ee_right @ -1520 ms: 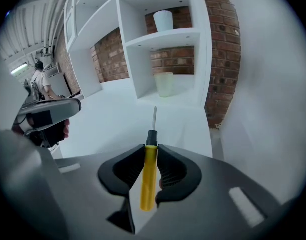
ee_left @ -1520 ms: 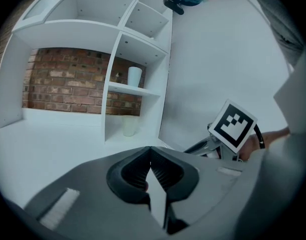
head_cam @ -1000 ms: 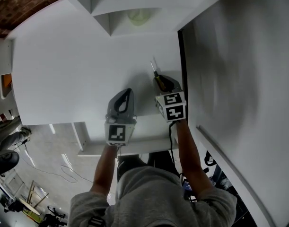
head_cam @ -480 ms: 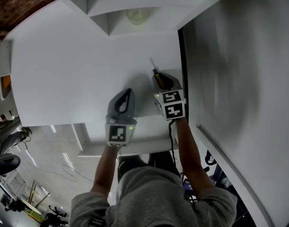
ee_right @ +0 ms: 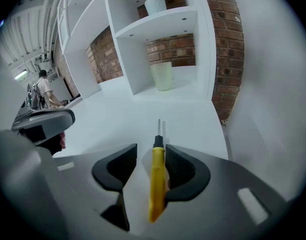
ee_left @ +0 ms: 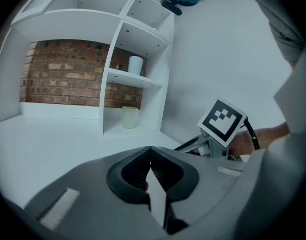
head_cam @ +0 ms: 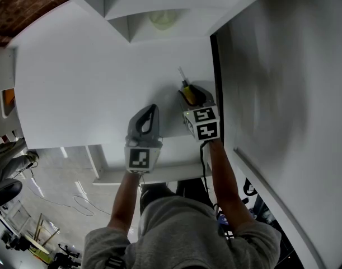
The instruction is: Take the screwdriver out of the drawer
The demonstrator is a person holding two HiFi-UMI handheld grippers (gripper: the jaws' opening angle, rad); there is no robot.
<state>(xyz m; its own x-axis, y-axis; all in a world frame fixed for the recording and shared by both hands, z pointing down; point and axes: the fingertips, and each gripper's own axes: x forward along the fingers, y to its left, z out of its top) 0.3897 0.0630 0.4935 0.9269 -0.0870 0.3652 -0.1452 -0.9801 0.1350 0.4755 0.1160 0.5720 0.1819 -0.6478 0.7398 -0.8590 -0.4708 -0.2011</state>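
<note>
1. Tabletop of smooth white board (ee_right: 117, 119) runs up to a tall white open shelf unit (ee_right: 163, 23), whose cubbies back onto a red brick wall (ee_right: 223, 49).
2. We see a pale translucent cup (ee_right: 162, 75) standing in the shelf unit's lower cubby and a white cup (ee_right: 155, 5) on the shelf above it.
3. In front of the shelf unit, our right gripper (ee_right: 151, 148) points down at the tabletop, jaws opening. The slim yellow-handled screwdriver (ee_right: 157, 179) sits between them with its metal tip aimed at the shelf unit. Its handle is against the right-hand pad and clear of the other.
4. Our left gripper (ee_left: 150, 151) hangs just beside the right one, also in front of the shelf unit, jaws closed together on nothing.
5. On the side away from the shelf unit, past the table's near edge, we see grey floor (head_cam: 53, 189).
</note>
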